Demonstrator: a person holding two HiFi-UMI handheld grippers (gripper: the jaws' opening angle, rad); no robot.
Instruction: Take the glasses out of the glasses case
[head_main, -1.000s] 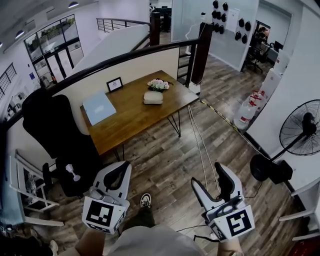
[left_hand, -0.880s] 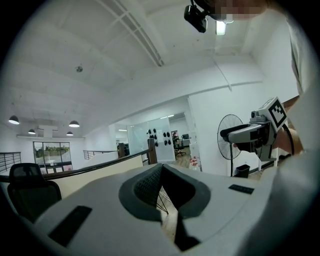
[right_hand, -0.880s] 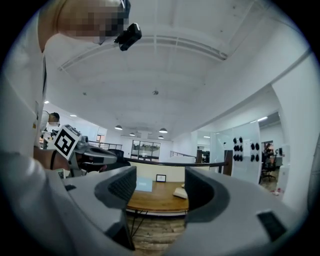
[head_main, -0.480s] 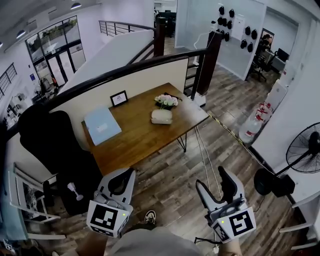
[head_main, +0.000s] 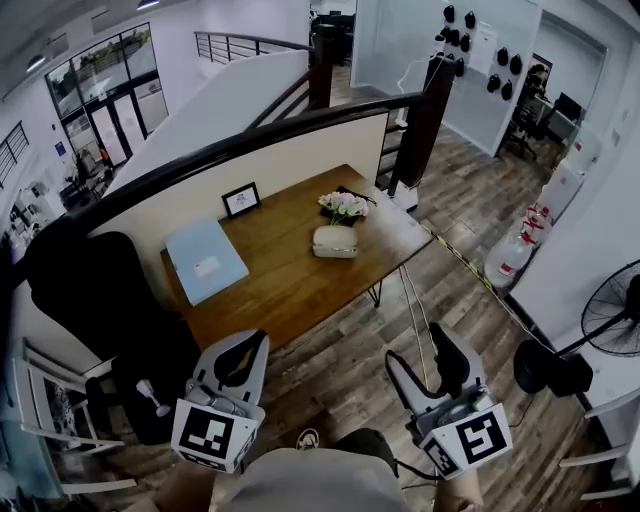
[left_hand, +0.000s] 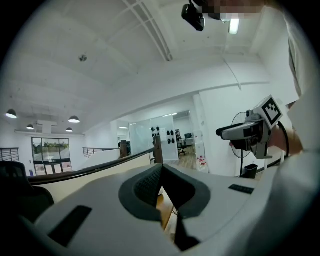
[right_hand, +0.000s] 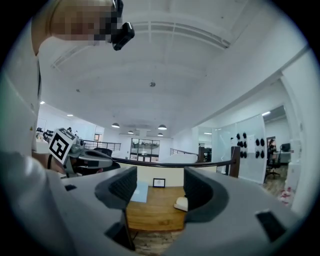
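A cream glasses case (head_main: 335, 241) lies closed on the far right part of a wooden table (head_main: 290, 285), beside a small bunch of flowers (head_main: 343, 206). In the right gripper view the glasses case (right_hand: 181, 203) shows between the jaws, far off. Both grippers hang over the floor, well short of the table. My left gripper (head_main: 256, 340) has its jaws meeting at the tips with nothing in them; in its own view the left gripper (left_hand: 161, 168) is shut. My right gripper (head_main: 417, 350) stands open and empty, as the right gripper view (right_hand: 160, 182) confirms.
A blue pad (head_main: 207, 262) and a small picture frame (head_main: 240, 199) share the table. A black office chair (head_main: 100, 290) stands at its left end. A dark railing (head_main: 250, 140) runs behind. A floor fan (head_main: 610, 310) and water bottles (head_main: 520, 255) are at the right.
The table and case have come nearer and lower in the head view as the person steps toward them. Both grippers keep their pose and state.
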